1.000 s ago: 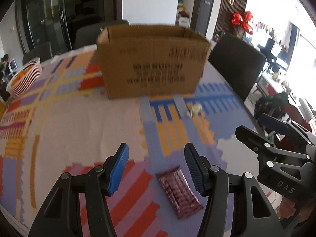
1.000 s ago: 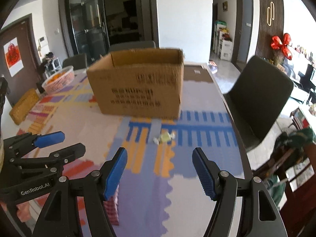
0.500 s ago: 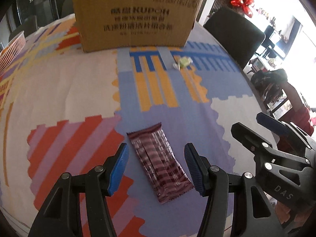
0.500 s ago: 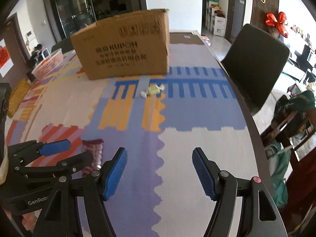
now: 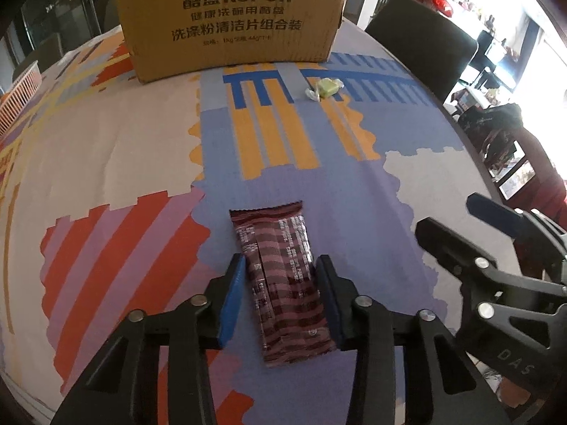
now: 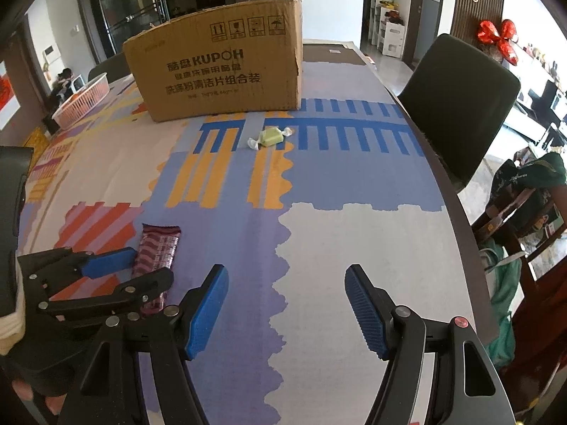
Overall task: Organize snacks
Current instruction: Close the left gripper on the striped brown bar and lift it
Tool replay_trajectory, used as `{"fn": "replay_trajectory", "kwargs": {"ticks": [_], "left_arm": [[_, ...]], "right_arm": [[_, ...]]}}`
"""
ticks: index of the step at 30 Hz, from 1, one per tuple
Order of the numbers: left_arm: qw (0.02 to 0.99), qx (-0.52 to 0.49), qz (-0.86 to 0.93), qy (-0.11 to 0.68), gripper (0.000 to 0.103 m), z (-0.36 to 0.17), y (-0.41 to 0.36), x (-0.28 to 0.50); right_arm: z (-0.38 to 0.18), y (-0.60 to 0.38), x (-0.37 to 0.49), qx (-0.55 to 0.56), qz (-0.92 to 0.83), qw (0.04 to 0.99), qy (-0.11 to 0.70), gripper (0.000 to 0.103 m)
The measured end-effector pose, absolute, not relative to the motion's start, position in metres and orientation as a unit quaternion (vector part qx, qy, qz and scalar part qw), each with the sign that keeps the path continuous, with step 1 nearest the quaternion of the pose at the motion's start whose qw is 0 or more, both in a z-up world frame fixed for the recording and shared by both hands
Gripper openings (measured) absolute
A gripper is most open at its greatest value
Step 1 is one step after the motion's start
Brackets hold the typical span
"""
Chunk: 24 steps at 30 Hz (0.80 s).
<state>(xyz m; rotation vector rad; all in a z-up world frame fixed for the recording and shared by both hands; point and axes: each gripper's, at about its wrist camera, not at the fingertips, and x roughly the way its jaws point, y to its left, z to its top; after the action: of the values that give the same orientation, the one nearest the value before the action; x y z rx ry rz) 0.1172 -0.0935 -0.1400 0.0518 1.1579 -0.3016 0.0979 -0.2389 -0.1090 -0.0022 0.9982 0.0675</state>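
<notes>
Item: maroon striped snack bar point(image 5: 283, 283), flat on near tablecloth point(image 5: 106, 148), straddled lengthwise by left gripper point(image 5: 281, 295), jaws narrowed beside its edges for pickup; right gripper point(image 6: 287, 313) wide open, idle; cardboard box point(image 5: 230, 17) far, likely destination.

Both views are lit by strong daylight from the right, where the windows point(image 5: 524, 35) are blown out to near white. The tabletop point(image 6: 354, 248) is evenly bright, and only short, soft shadows are cast beneath the cardboard box point(image 6: 219, 74) and the snack bar point(image 5: 280, 276). Heavy fisheye bending is seen: the tabletop edge is curved and dark corners are left around each frame. The print on the box is rendered sharp, while distant room detail is softened.
</notes>
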Motion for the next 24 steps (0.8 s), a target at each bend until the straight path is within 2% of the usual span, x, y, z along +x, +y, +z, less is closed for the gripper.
{"fn": "replay_trajectory", "kwargs": {"ticks": [3, 5, 7, 10, 12, 13, 19, 24], "left_arm": [[0.828, 0.022, -0.147, 0.541, 0.033, -0.139, -0.092, 0.117], [0.832, 0.020, -0.147, 0.535, 0.009, -0.137, -0.090, 0.118], [0.832, 0.016, -0.153, 0.533, 0.006, -0.134, -0.088, 0.120], [0.824, 0.001, -0.169, 0.541, 0.007, -0.138, -0.087, 0.122], [0.829, 0.007, -0.165, 0.534, 0.021, -0.136, -0.087, 0.118], [0.829, 0.011, -0.168, 0.533, 0.032, -0.135, -0.089, 0.117], [0.823, 0.025, -0.183, 0.537, 0.041, -0.140, -0.098, 0.110], [0.825, 0.059, -0.180, 0.533, 0.045, -0.143, -0.109, 0.107]], "right_arm": [[-0.110, -0.237, 0.098, 0.001, 0.036, 0.876, 0.481, 0.069], [-0.111, -0.235, 0.099, 0.001, 0.037, 0.875, 0.483, 0.069], [-0.112, -0.233, 0.100, -0.001, 0.038, 0.874, 0.485, 0.069], [-0.113, -0.230, 0.100, -0.003, 0.040, 0.872, 0.487, 0.069], [-0.114, -0.227, 0.101, -0.008, 0.041, 0.871, 0.489, 0.069], [-0.114, -0.227, 0.102, -0.011, 0.040, 0.871, 0.489, 0.069], [-0.113, -0.234, 0.099, -0.015, 0.026, 0.872, 0.489, 0.069], [-0.114, -0.241, 0.095, -0.013, 0.015, 0.872, 0.490, 0.069]]}}
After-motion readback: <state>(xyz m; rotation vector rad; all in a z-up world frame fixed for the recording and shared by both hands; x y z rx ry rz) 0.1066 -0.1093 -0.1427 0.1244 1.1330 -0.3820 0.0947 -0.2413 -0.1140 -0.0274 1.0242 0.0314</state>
